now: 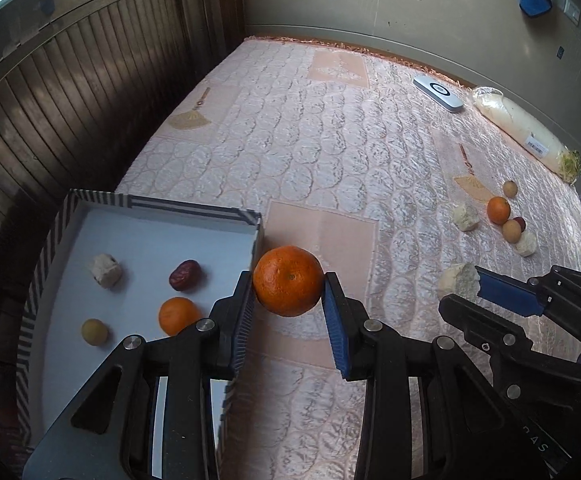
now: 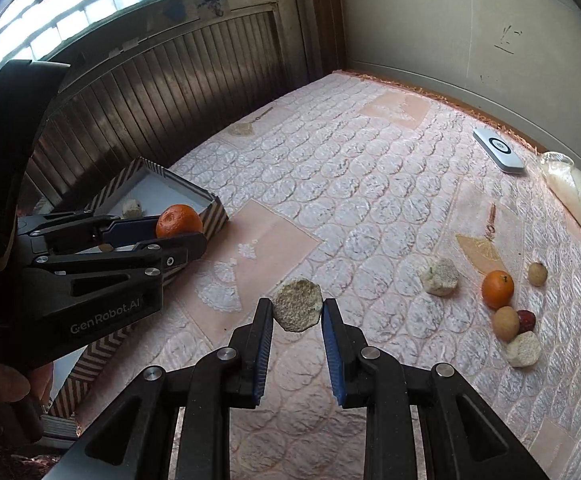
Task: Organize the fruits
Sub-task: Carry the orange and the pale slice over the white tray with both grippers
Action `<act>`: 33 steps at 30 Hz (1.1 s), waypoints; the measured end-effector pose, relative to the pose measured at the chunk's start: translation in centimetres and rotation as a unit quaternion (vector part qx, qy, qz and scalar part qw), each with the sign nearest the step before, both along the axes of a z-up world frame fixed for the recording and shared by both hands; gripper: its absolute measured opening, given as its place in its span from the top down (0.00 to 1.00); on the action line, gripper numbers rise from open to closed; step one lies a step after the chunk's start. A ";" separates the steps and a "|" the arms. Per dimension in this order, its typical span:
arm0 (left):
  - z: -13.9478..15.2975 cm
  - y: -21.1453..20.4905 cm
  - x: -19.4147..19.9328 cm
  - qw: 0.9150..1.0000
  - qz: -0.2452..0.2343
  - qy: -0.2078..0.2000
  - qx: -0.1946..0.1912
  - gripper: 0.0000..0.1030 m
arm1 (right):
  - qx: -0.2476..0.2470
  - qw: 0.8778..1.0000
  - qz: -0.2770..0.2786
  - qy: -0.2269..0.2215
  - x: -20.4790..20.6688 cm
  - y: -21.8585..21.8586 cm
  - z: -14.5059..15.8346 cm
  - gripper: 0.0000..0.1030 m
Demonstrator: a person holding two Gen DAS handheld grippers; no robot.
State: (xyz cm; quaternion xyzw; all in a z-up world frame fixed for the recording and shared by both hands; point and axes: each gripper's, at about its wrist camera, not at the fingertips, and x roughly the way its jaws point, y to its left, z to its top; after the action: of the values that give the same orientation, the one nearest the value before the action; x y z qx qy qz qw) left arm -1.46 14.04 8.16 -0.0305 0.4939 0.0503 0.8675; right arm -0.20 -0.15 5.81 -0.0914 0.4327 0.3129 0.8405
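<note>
The left gripper (image 1: pixel 288 286) is black matt plastic with shiny metal pins and ribbed blue pads (image 1: pixel 336 334). The orange (image 1: pixel 288 280) it holds has bumpy, slightly shiny skin. The right gripper (image 2: pixel 297 312) holds a pale chunk (image 2: pixel 297 310) that looks rough and crumbly. The bed cover (image 1: pixel 310 140) is pink quilted cloth with a soft shine. The box (image 1: pixel 150 236) looks like cardboard, smooth and matt white inside. The red date (image 1: pixel 185 275) is wrinkly and glossy. The wall panels (image 1: pixel 70 92) are dark ridged wood.
</note>
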 end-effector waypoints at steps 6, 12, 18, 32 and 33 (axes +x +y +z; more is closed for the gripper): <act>0.0 3.7 -1.2 0.999 0.035 0.000 0.002 0.68 | -0.003 0.999 0.040 -0.005 -0.8 4.1 0.2 0.77; -0.2 7.0 -2.5 0.998 0.065 0.003 0.001 0.68 | -0.007 0.997 0.074 -0.005 -1.4 7.7 0.0 0.77; -0.8 10.1 -4.2 0.995 0.097 0.013 -0.001 0.68 | -0.011 0.994 0.108 -0.003 -2.2 11.1 -0.3 0.77; -2.7 14.0 -7.2 0.989 0.142 0.036 -0.011 0.68 | -0.018 0.984 0.176 0.031 -3.0 17.1 -2.6 0.77; -2.9 14.2 -7.4 0.989 0.144 0.038 -0.012 0.68 | -0.020 0.983 0.179 0.035 -3.2 17.2 -2.9 0.77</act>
State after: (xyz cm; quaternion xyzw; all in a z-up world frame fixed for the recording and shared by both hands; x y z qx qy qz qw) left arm -8.85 28.23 5.31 -0.1099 0.5173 0.1697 0.8316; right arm -3.38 17.07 2.94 -0.1736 0.4445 0.4526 0.7532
